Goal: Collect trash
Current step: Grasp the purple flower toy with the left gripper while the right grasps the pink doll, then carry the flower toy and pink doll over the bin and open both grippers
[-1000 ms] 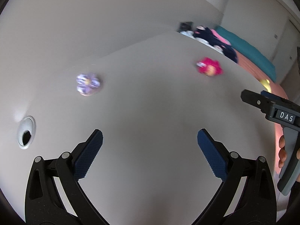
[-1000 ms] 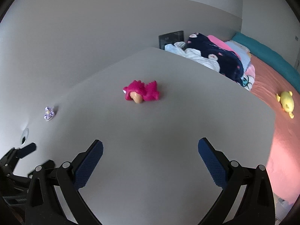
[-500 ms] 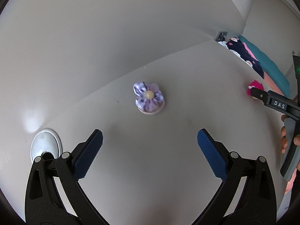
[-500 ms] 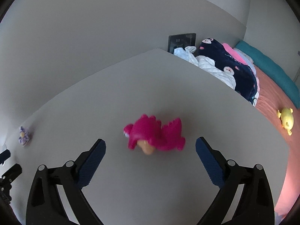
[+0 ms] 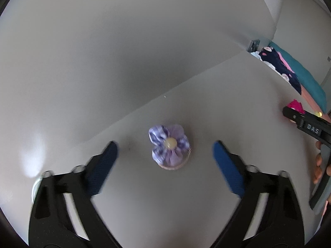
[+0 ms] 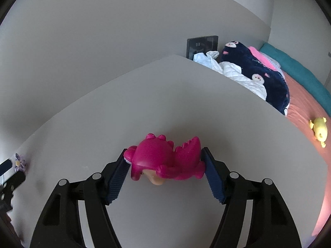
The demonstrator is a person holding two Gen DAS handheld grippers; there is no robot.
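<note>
Where the right wrist view looks down its own fingers, we see the right tool (image 6: 165,165) with both blue pads pressed against a pink dinosaur toy (image 6: 165,161), one pad at its head and the other at its tail, the toy low over the pale desk (image 6: 186,103). Only this view shows the bed (image 6: 306,95) beyond the desk's far edge, with a navy blanket (image 6: 258,72), white bedding (image 6: 238,72) and a yellow plush toy (image 6: 319,131) on the pink sheet. The left wrist view alone shows the left tool (image 5: 164,158) clearly: its pads stand wide apart on either side of a purple fabric flower (image 5: 168,145) sitting on the desk, touching neither pad. From the right view the flower is a small shape at the far left.
</note>
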